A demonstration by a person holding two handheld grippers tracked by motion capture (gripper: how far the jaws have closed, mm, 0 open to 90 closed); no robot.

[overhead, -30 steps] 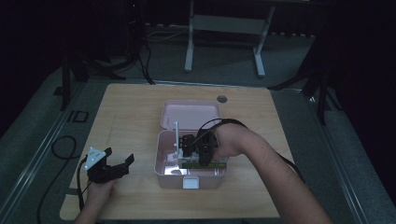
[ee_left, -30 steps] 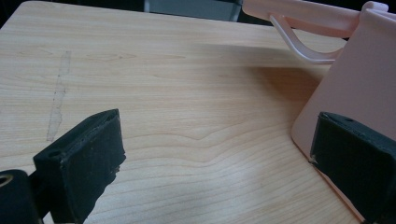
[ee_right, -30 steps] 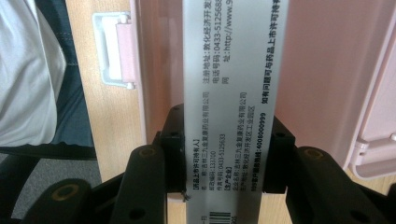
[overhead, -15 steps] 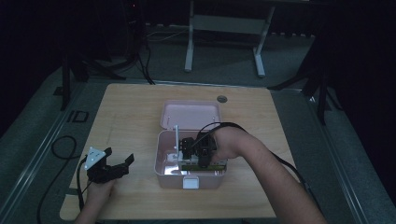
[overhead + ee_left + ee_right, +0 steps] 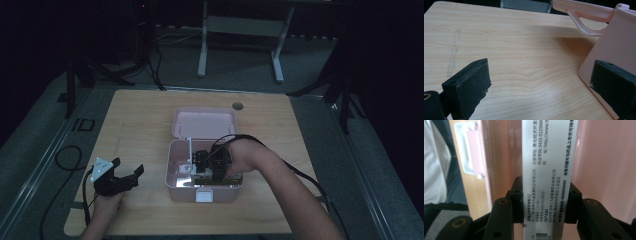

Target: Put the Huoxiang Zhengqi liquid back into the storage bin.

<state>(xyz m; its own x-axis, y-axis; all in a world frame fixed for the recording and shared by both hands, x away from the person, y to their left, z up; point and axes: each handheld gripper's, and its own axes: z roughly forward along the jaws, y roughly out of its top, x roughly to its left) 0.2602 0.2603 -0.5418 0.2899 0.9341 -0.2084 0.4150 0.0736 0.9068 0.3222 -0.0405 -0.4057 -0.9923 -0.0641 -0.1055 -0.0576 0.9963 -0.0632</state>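
Already well along, the right gripper (image 5: pixel 212 167) is clenched on a white printed cardboard medicine box (image 5: pixel 546 180) lowered inside the open pink plastic case (image 5: pixel 175 182), with only release left, while the left gripper (image 5: pixel 120 180) rests released beside it.

In the right gripper view the carton (image 5: pixel 546 177) runs off the top and bottom edges, so its full length cannot be told, and its small print is partly cut. In the high view the right gripper (image 5: pixel 212 167) hides most of the box (image 5: pixel 180 187) interior. The left gripper view crops the box (image 5: pixel 616 45) at the right edge.
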